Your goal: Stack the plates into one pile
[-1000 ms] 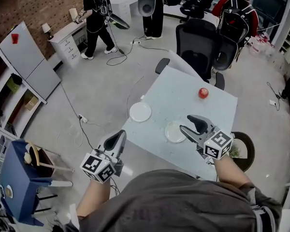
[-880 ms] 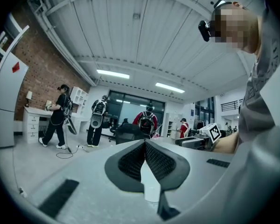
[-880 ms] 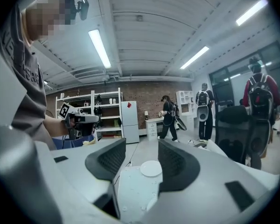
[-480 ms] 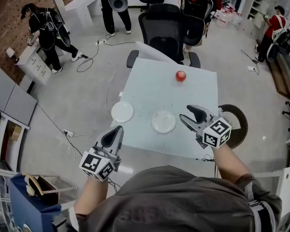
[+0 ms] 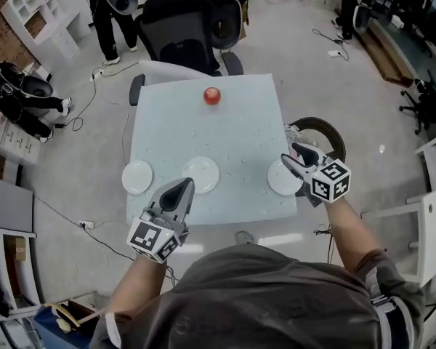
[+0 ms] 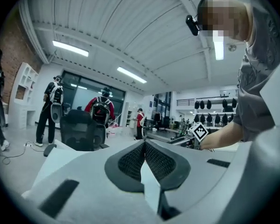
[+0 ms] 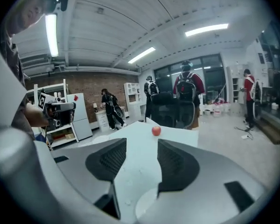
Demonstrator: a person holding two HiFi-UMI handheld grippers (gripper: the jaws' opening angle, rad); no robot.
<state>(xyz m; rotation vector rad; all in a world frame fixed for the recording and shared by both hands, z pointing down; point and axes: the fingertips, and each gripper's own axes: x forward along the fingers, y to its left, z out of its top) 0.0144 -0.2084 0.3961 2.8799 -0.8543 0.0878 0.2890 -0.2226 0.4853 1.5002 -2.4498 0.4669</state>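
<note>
Three white plates lie apart along the near side of the pale table (image 5: pixel 203 129): a left plate (image 5: pixel 136 177), a middle plate (image 5: pixel 201 174) and a right plate (image 5: pixel 282 179). My left gripper (image 5: pixel 184 188) is shut and empty, at the table's near edge just in front of the middle plate; in the left gripper view its jaws (image 6: pixel 144 146) meet with nothing between them. My right gripper (image 5: pixel 295 158) is open over the right plate, partly hiding it. In the right gripper view that plate's rim (image 7: pixel 147 208) shows low between the spread jaws (image 7: pixel 141 160).
A red apple (image 5: pixel 212 95) sits near the table's far edge, also seen as an apple (image 7: pixel 156 130) ahead of the right jaws. Black office chairs (image 5: pixel 178 35) stand behind the table. A dark round object (image 5: pixel 318 132) lies on the floor at its right. People stand further off.
The view has swung so the table sits straight ahead. Both grippers moved to its near edge. A third plate came into view, and the right gripper is now over it.
</note>
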